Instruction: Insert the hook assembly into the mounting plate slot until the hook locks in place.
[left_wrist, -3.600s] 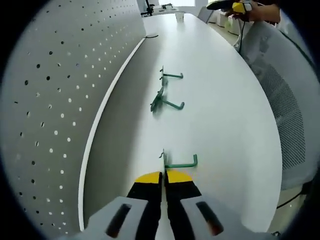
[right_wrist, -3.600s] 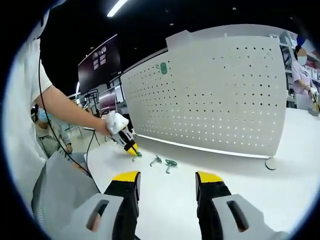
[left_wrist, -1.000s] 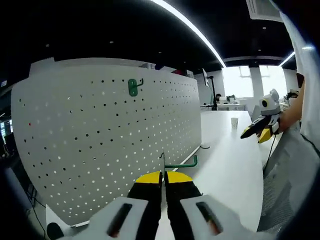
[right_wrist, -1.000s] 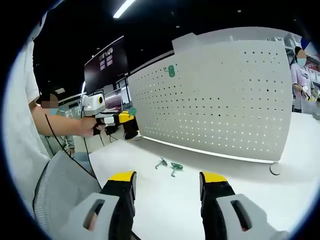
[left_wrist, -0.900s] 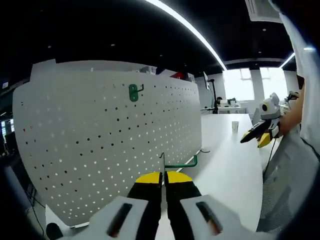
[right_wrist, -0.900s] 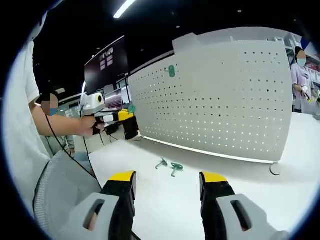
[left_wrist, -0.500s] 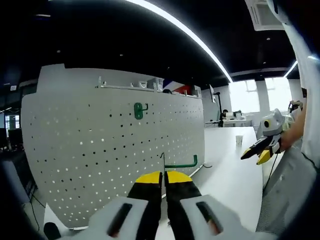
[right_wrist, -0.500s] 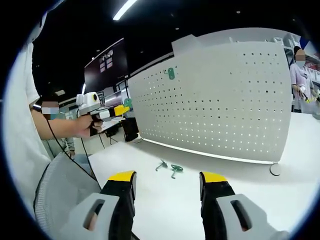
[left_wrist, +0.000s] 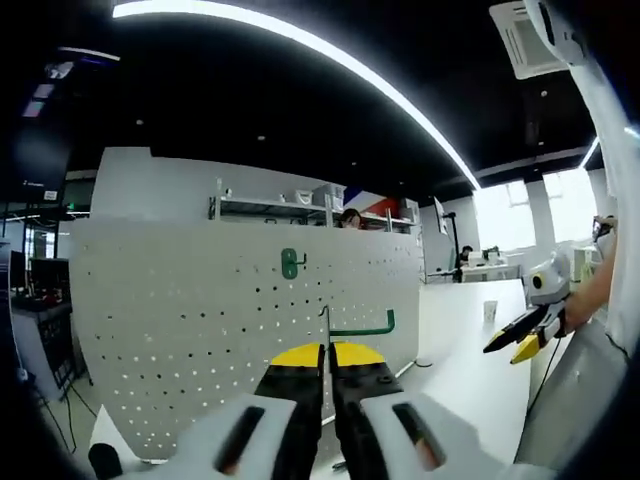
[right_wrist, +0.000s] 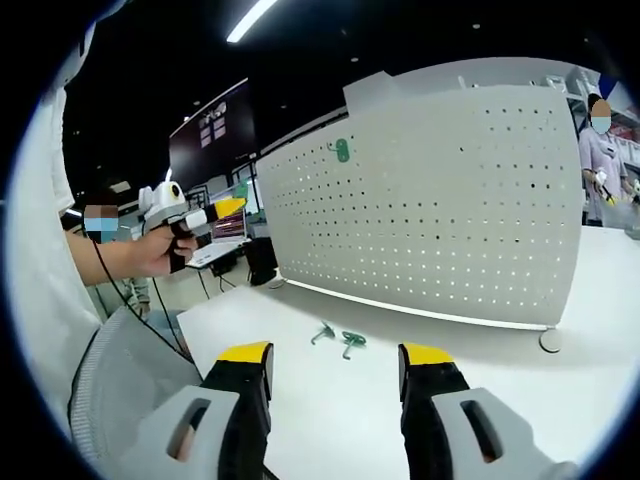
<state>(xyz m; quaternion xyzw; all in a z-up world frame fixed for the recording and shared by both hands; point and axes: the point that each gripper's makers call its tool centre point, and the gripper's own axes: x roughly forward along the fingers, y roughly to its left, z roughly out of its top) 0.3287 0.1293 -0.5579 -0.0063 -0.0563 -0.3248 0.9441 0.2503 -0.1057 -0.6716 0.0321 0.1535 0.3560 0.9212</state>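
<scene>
Lifted higher than half a second ago, the left gripper (left_wrist: 327, 350), fingers pinching a green hook (left_wrist: 358, 327) by its thin flat back. Sticking out just past the yellow fingertips (left_wrist: 298, 356), that hook, with its bent end off to the right. Seen farther back now, the white board full of little holes (left_wrist: 230, 330), with more of its top edge and the dark ceiling above it than a moment back. Already hanging high on the board, one more green hook (left_wrist: 290, 263), up above the fingertips and a bit to their left. Probably means the carried hook is being raised toward the upper rows of holes, close to that hanging one. Not pushed in yet: air between hook and board, so the real work is still ahead, and lining up the flat back with a hole looks like the tricky part. In the right gripper view, the right gripper (right_wrist: 335, 362) low over the counter (right_wrist: 480, 360), fingers spread wide, holding nothing, hardly moved at all. Lying on the counter out beyond those fingers, two spare hooks (right_wrist: 338, 336), and off to their left the left gripper held up in a hand (right_wrist: 160, 248).
</scene>
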